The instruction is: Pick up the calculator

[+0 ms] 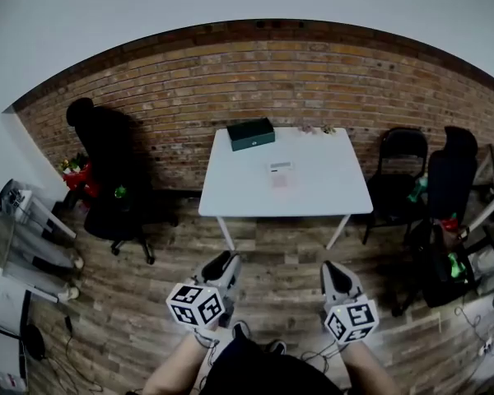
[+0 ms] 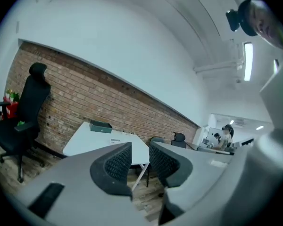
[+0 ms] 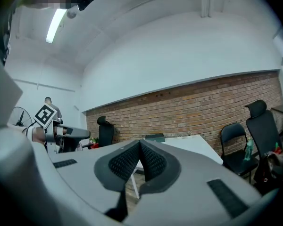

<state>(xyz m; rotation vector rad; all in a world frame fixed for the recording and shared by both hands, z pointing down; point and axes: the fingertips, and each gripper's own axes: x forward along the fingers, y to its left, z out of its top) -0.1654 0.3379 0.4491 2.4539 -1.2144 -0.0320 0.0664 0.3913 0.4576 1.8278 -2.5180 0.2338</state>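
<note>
Calculator (image 1: 280, 174) flat on tabletop (image 1: 329, 189), well ahead. Likely light, stiff, slick; I'd pinch its long edges. My left gripper (image 2: 140, 150) jaws apart, empty; right gripper (image 3: 140, 148) jaws together.

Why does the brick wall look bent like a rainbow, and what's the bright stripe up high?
Head view: the wide lens bows the red brick wall into an arc. Left gripper view: that wall slopes and the long ceiling light glares. Right gripper view: a ceiling light glares too, and the right grey tongs loom huge.
</note>
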